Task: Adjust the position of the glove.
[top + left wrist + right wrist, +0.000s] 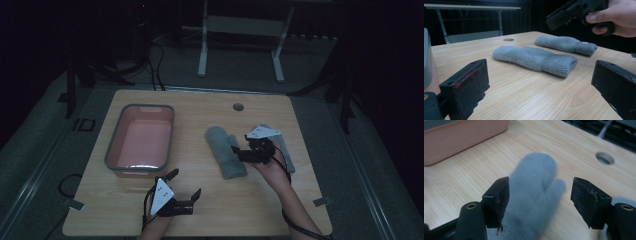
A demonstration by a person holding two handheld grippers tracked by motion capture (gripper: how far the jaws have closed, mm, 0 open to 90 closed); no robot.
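Jaws of the right gripper (537,202) stand spread on either side of a grey mitten (534,195), not pressing it; its fingertip end points beyond them. Jaws of the left gripper (186,186) gape wide over bare counter (225,200), both mittens ahead of them. Two mittens: the second (566,44) carries a small round tag, unreadable. One pink tub (141,140) sits left of the right jaws. Both forearms reach forward, the left hand low.
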